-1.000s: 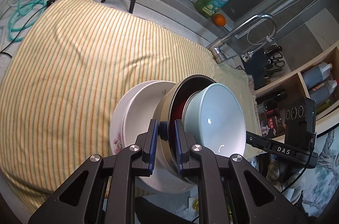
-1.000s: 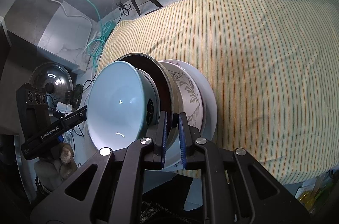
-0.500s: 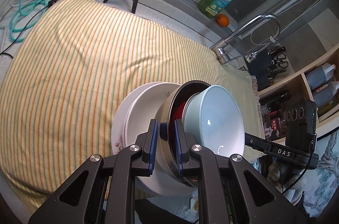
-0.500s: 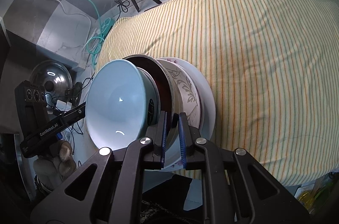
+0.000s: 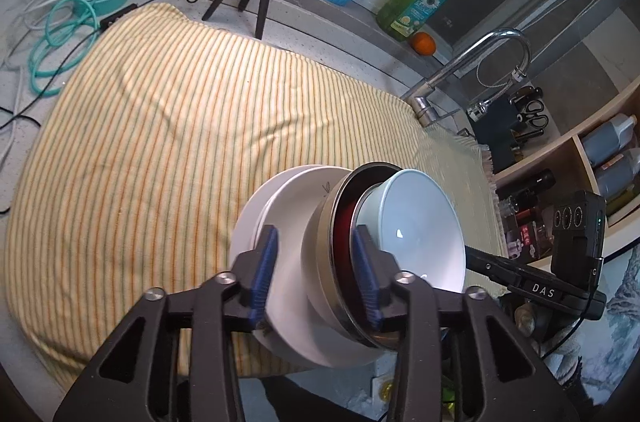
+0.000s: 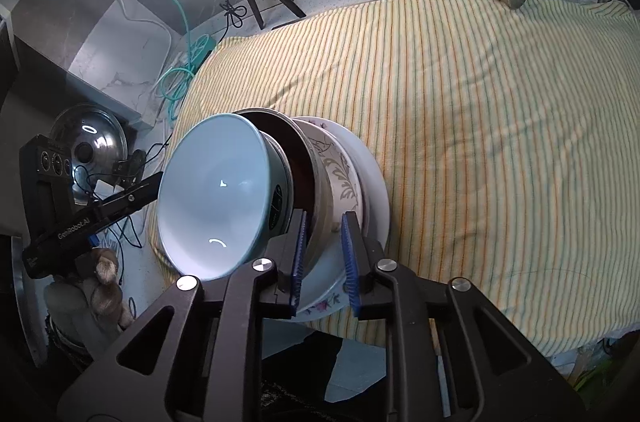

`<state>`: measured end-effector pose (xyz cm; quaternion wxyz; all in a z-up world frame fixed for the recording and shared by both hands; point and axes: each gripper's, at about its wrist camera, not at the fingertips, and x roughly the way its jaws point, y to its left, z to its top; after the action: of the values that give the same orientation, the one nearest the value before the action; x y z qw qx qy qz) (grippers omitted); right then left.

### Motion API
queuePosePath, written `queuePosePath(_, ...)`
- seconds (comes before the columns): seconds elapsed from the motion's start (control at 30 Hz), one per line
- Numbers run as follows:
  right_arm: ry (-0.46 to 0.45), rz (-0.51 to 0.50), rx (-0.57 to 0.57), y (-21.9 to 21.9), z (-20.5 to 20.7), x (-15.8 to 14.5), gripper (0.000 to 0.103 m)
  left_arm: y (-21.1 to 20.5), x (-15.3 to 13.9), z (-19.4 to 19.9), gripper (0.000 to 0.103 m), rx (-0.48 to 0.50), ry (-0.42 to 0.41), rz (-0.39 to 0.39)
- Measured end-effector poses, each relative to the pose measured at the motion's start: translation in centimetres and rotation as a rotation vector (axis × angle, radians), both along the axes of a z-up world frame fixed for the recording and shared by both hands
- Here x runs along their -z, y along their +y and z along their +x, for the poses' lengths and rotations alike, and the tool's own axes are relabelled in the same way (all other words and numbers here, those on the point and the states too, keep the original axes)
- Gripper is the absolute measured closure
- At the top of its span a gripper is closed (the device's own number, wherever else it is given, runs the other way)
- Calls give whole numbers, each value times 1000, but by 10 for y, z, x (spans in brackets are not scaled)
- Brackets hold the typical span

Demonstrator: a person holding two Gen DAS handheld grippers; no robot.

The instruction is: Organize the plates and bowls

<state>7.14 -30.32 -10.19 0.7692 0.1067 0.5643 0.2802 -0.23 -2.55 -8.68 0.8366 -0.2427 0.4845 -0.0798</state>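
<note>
Left claw (image 5: 316,268) fills the lower middle of our left wrist view, its jaws opening, blue pads apart and straddling the rims of the white plate (image 5: 288,286) and the metal bowl (image 5: 326,258) without pressing them. Our right claw (image 6: 323,256), low in the right wrist view, is opening too; the metal bowl's rim (image 6: 318,210) sits between its pads, free of them. We see the nested stack lying at the near edge of the striped cloth (image 6: 480,126) on the worktop: light blue bowl (image 6: 212,198), metal bowl, patterned plate (image 6: 344,178), white plate.
</note>
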Motion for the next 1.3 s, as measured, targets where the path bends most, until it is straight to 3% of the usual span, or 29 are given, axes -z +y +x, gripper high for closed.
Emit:
queuePosePath(0.1, -36, -23, -1, -5, -5, -7, 78, 0, -6, -6, 60, -2, -14, 30)
queuePosePath(0.17, -73, -30, 1, -9, -10, -14, 63, -3, -12, -12, 59, 2, -27, 65)
queuePosePath(0.23, -112, -24, 2, -13, -16, -23, 55, -11, -21, -19, 54, 15, -53, 127)
queuePosePath(0.4, -215, -39, -6, -18, -34, -46, 44, -36, -48, -37, 30, 49, -131, 294)
queuePosePath(0.57, -316, -58, -25, -21, -53, -69, 33, -52, -66, -51, 30, 62, -173, 373)
queuePosePath(0.77, -390, -43, -15, -27, -75, -89, 20, -68, -75, -66, 21, 33, -192, 430)
queuePosePath(1.3, -441, -48, 20, -42, -98, -101, 10, -81, -93, -88, 21, -9, -254, 453)
